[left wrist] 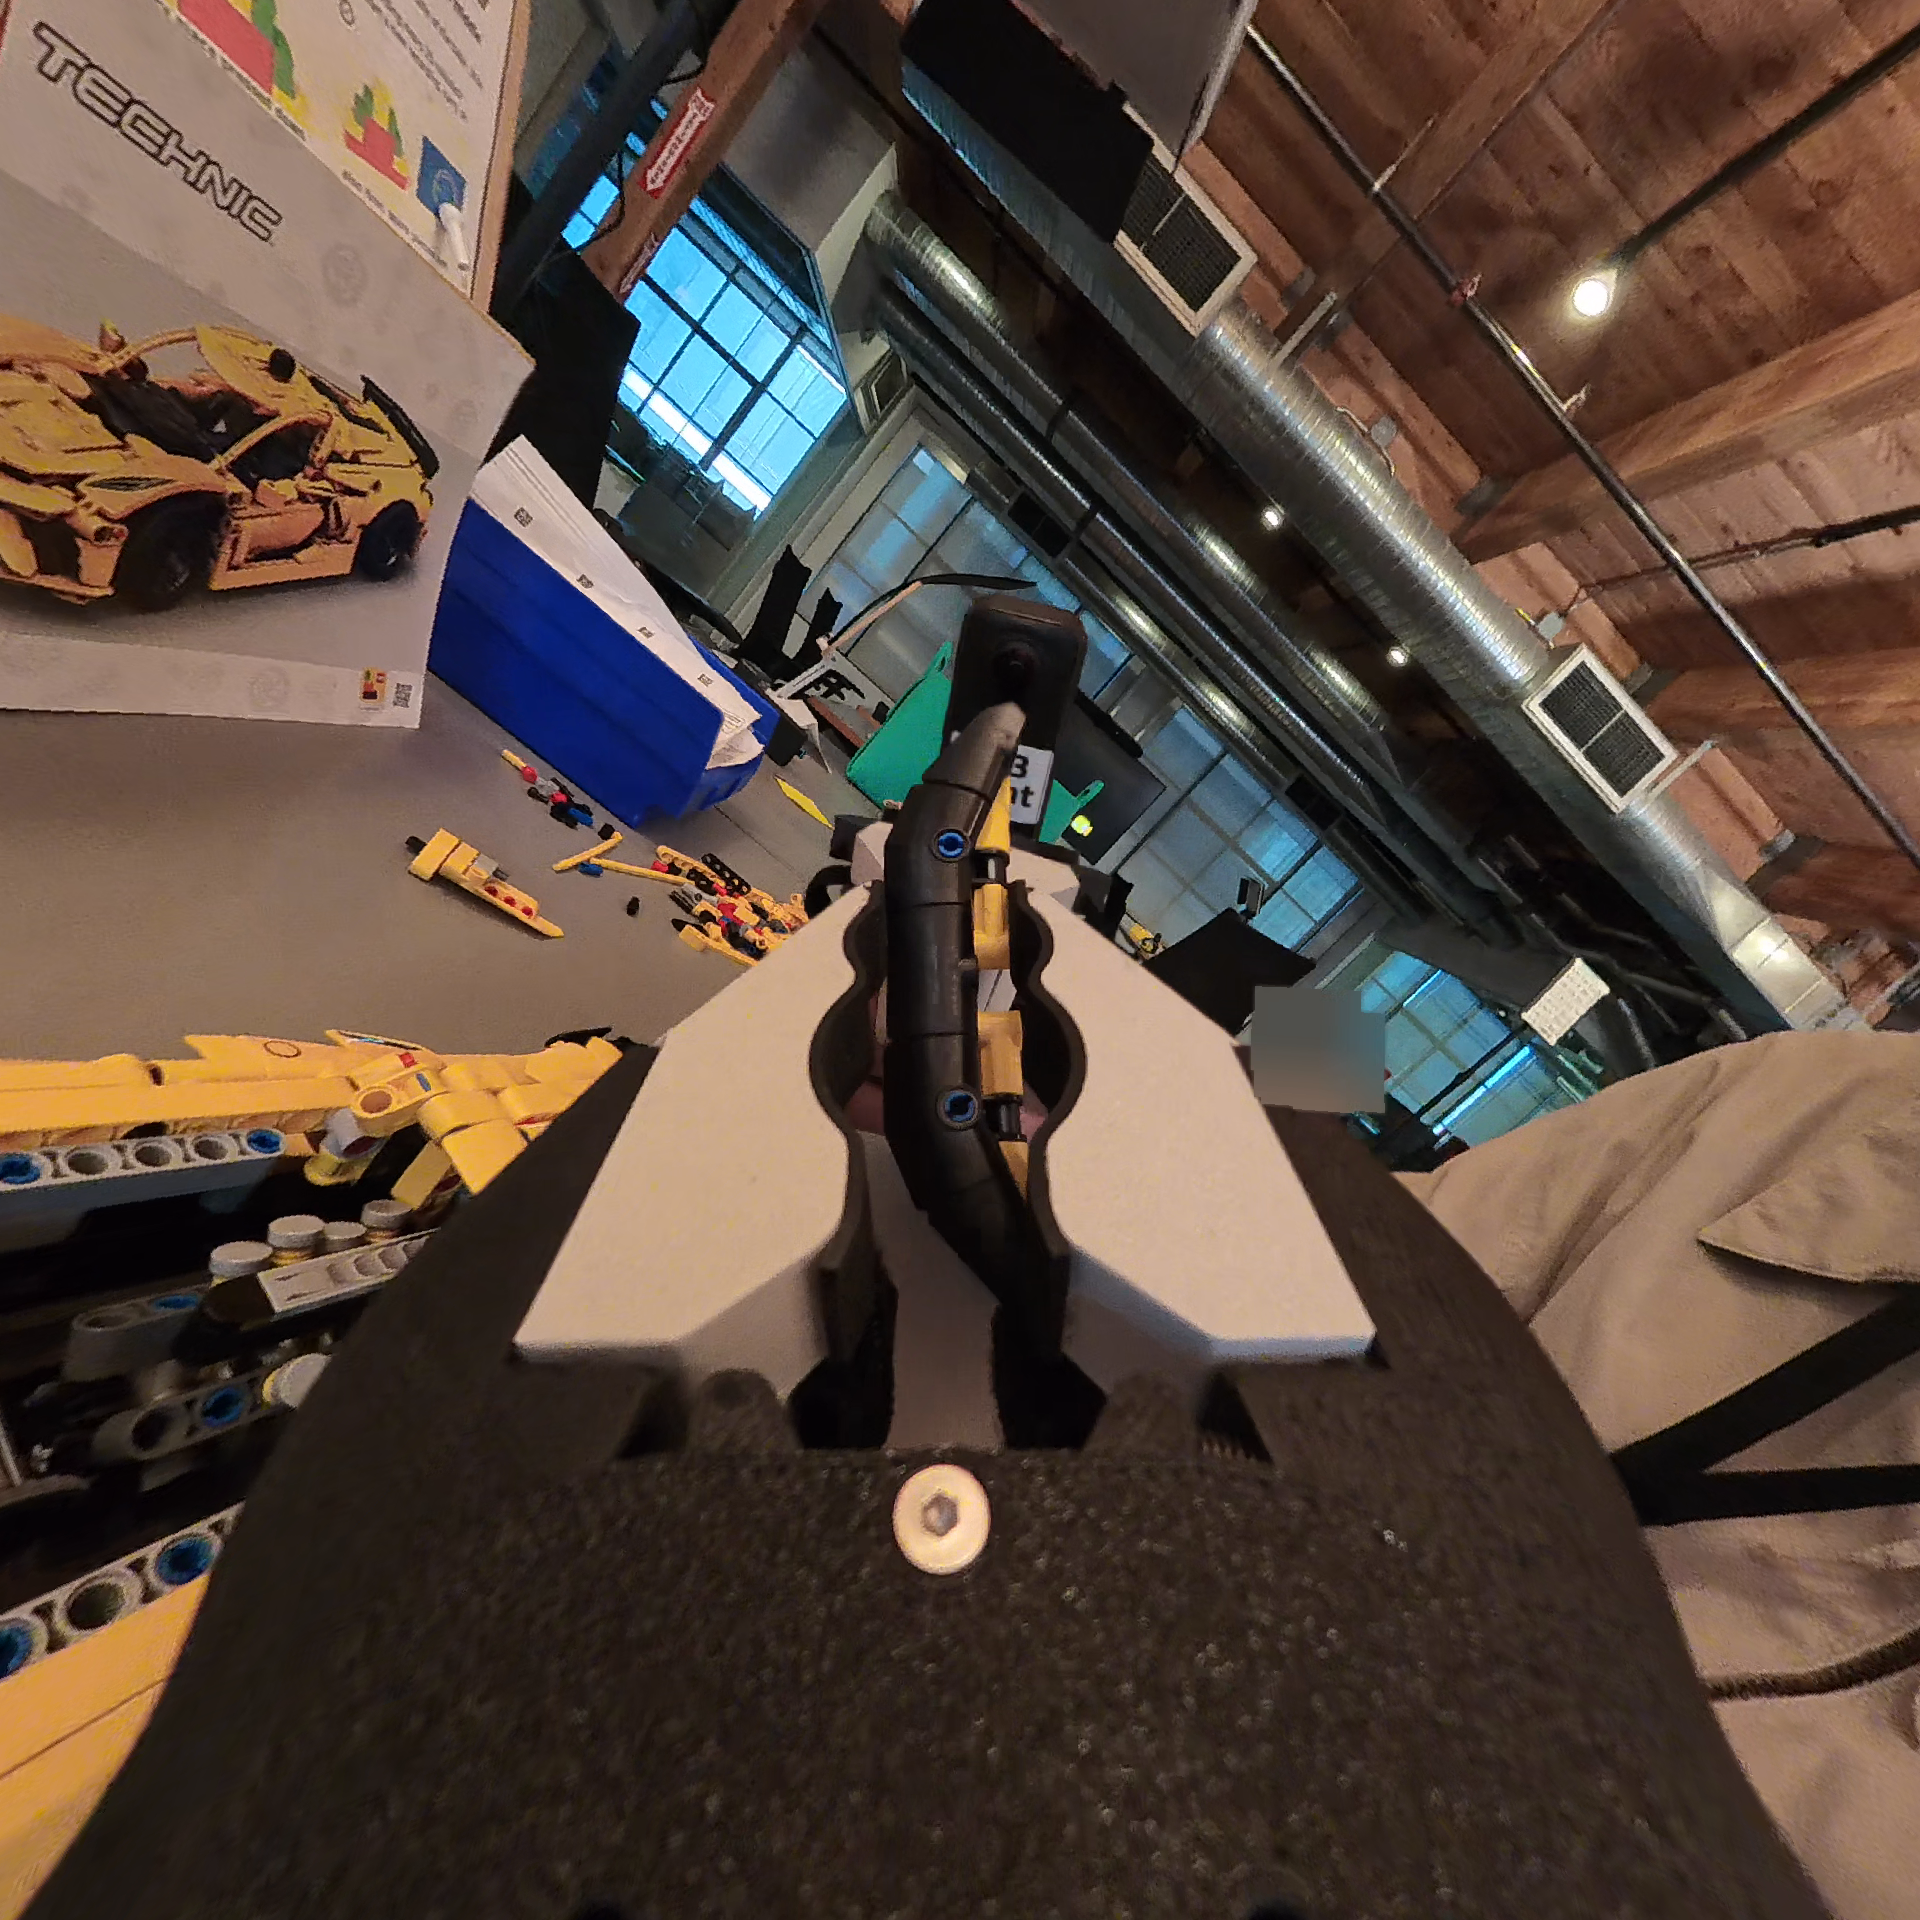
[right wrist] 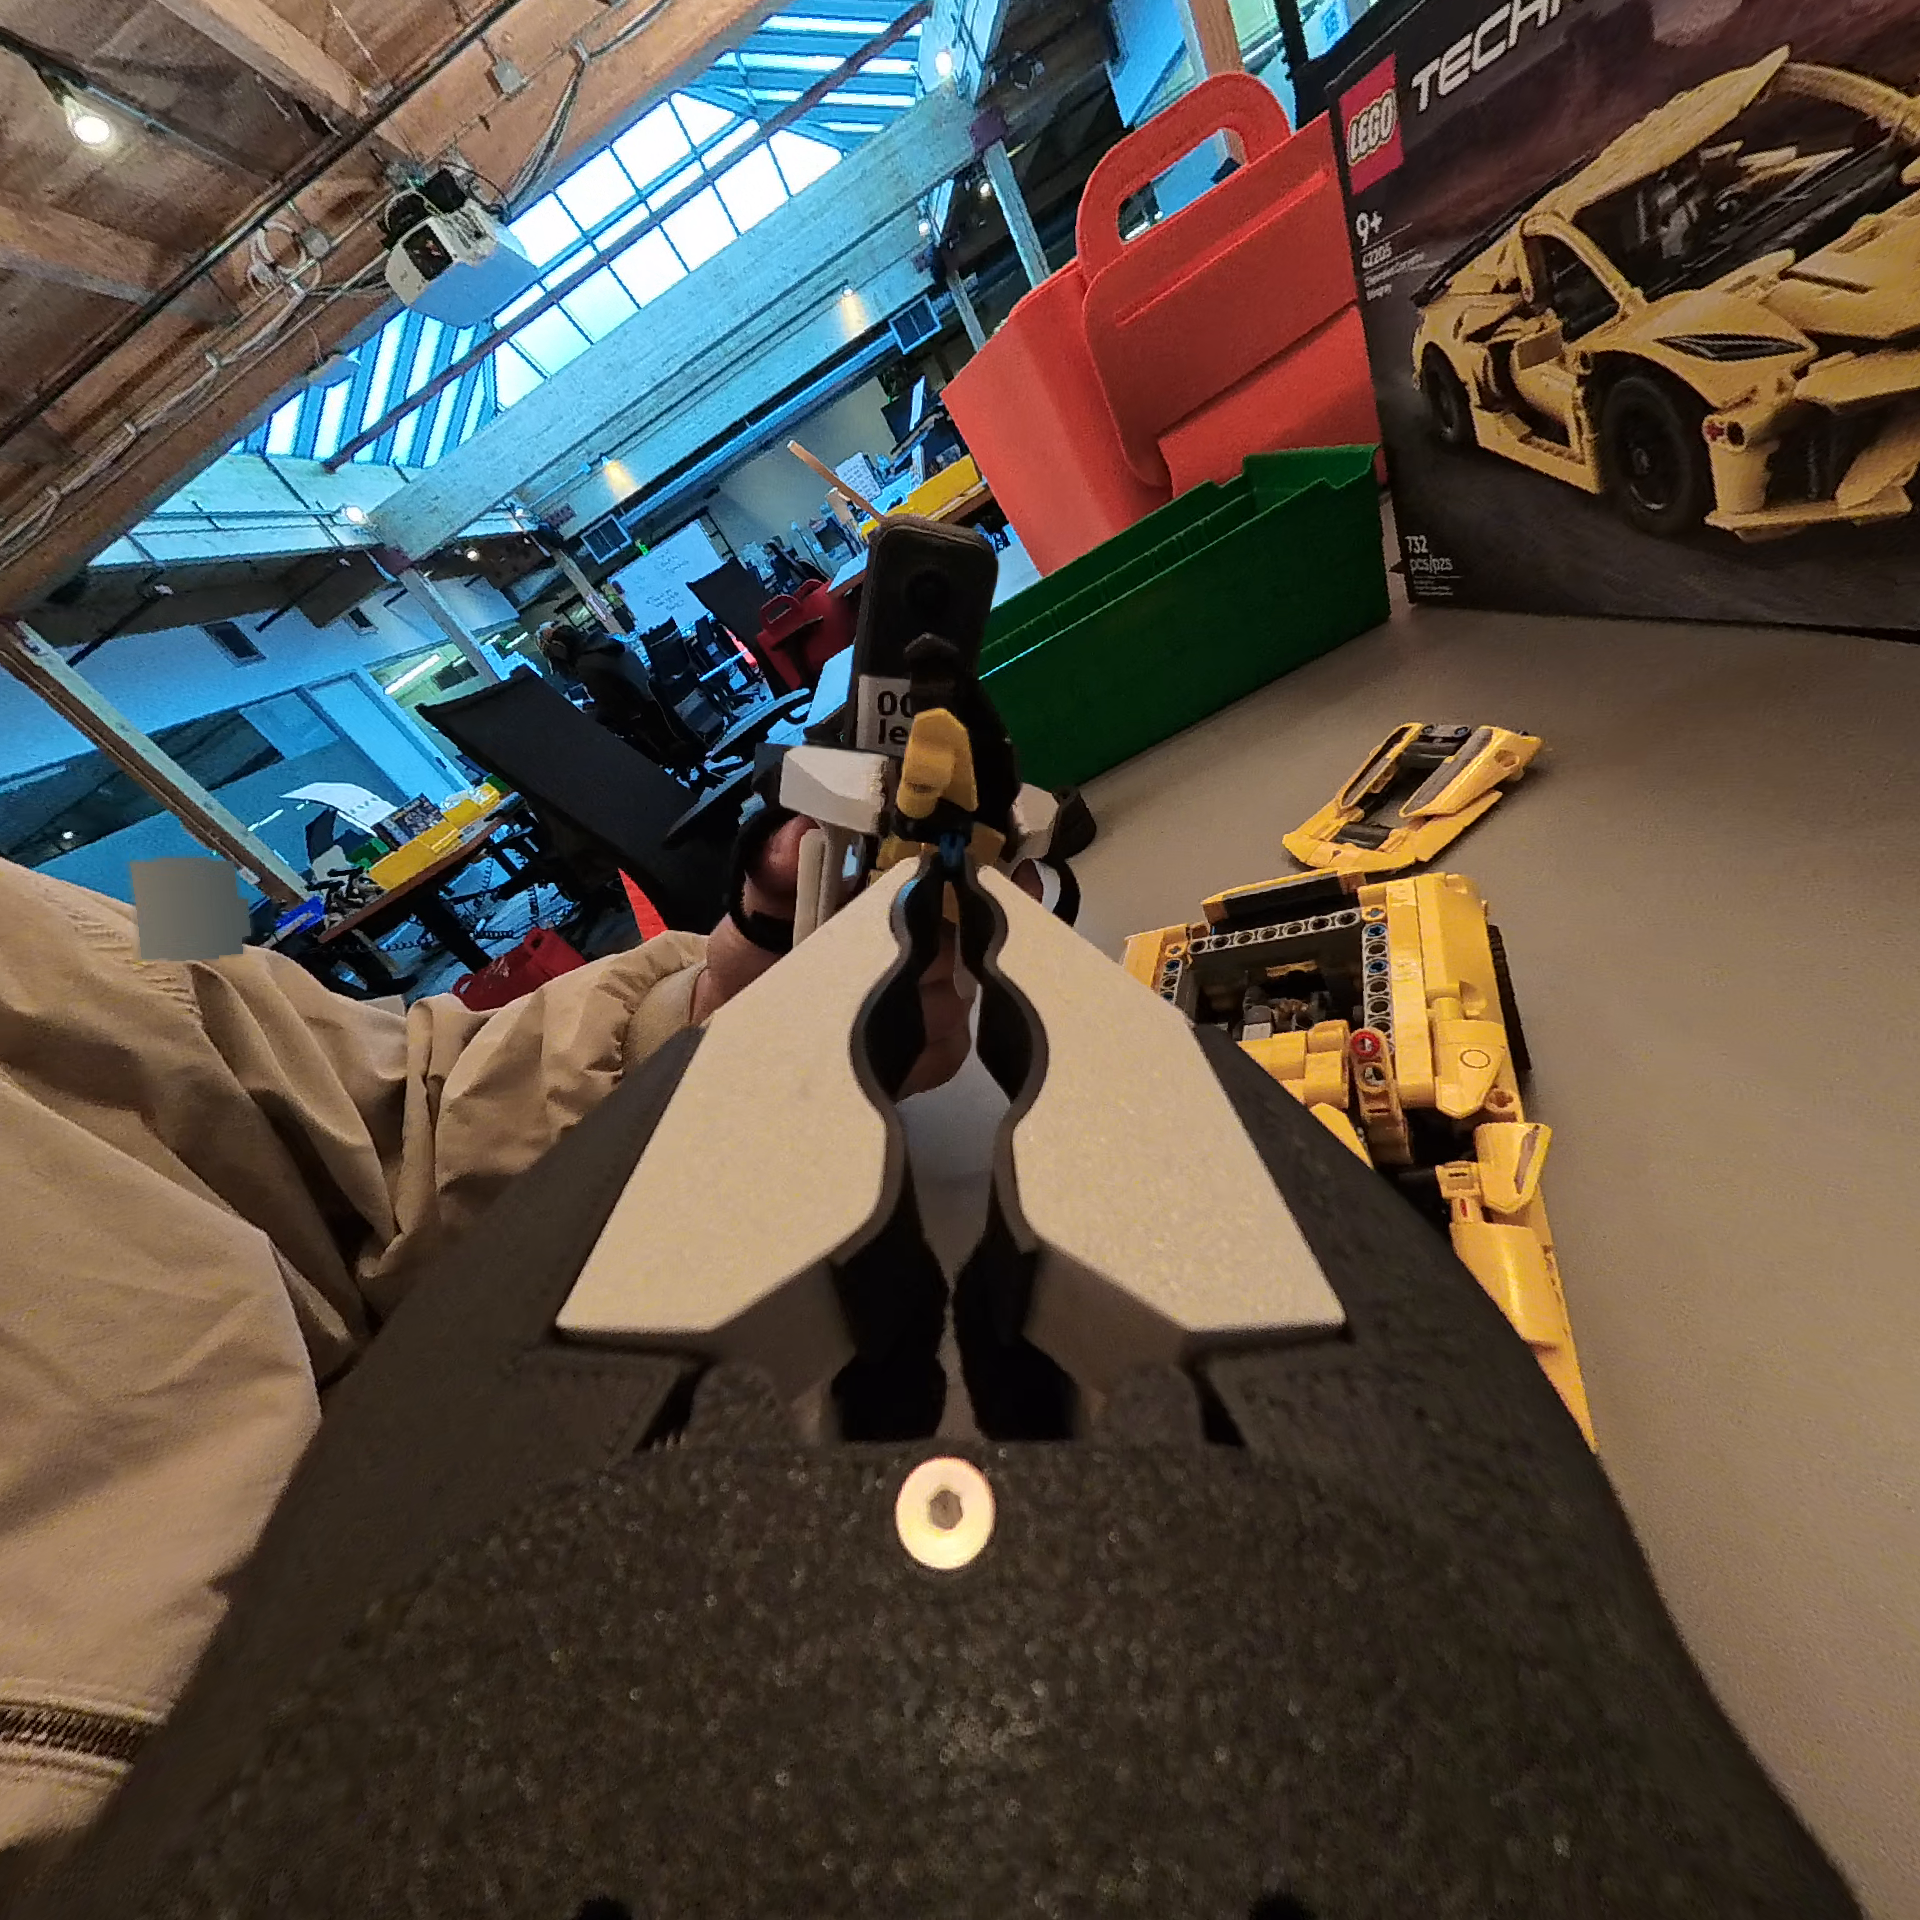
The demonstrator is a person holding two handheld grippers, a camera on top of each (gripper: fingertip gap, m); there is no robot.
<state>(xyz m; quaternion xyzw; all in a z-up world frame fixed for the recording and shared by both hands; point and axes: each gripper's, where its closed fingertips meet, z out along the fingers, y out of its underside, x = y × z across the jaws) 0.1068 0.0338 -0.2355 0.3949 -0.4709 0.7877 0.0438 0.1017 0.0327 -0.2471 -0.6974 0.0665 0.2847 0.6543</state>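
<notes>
Over the grey table [right wrist: 1714, 935], the left gripper [left wrist: 940, 935] has its fingers pinched on a black-and-yellow brick assembly [left wrist: 951, 997], held up in the air. Facing it, the right gripper [right wrist: 943, 904] nips the same piece at its tips, on a small blue pin. A half-built yellow car [right wrist: 1382, 1039] lies just beside them, loose bricks [left wrist: 717, 904] and a blue bin [left wrist: 582, 665] farther off.
</notes>
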